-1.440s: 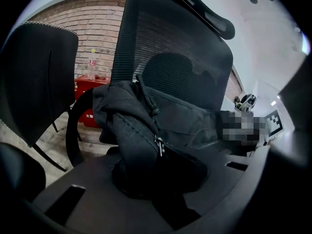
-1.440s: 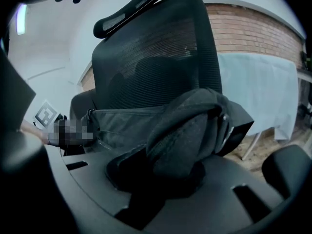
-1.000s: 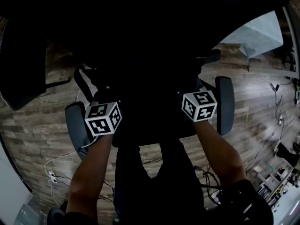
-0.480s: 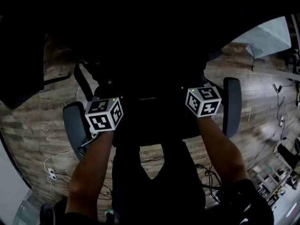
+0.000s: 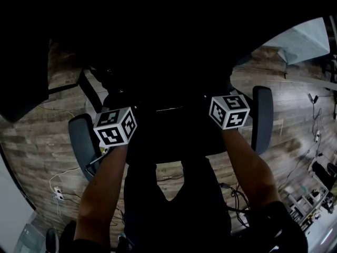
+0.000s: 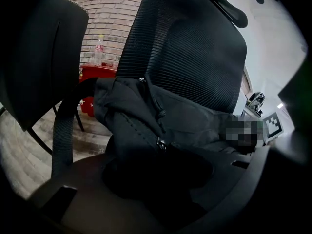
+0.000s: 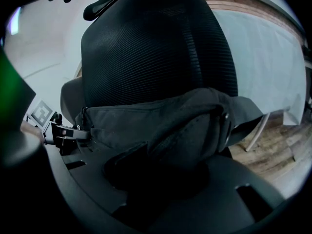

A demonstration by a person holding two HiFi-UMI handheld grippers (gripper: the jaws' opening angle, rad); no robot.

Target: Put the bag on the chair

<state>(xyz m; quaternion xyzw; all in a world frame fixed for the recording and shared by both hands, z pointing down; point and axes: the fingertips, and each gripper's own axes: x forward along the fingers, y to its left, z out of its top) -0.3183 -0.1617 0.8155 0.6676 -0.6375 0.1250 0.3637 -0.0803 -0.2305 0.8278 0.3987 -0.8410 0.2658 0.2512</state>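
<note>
A black bag (image 6: 195, 121) lies on the seat of a black office chair, leaning against its mesh backrest (image 6: 190, 48). My left gripper (image 6: 161, 179) is at the bag's left end. Its jaws are opening, with dark bag fabric still between them. At the other end of the bag (image 7: 161, 116) my right gripper (image 7: 161, 179) is also opening, with a fold of fabric between its jaws. In the head view the bag and jaws are lost in darkness. Only the left marker cube (image 5: 115, 126) and the right marker cube (image 5: 229, 111) show, between the two armrests.
The chair's armrests (image 5: 81, 141) (image 5: 262, 117) flank my hands. A second dark chair (image 6: 39, 57) stands close on the left, and behind it a red table (image 6: 95, 72) carries a bottle (image 6: 100, 50). Cables (image 5: 58, 188) trail over the wooden floor.
The right marker cube has crept slightly up and to the right. The left cube has barely moved. The chair's armrests have shifted a little outward in the head view.
</note>
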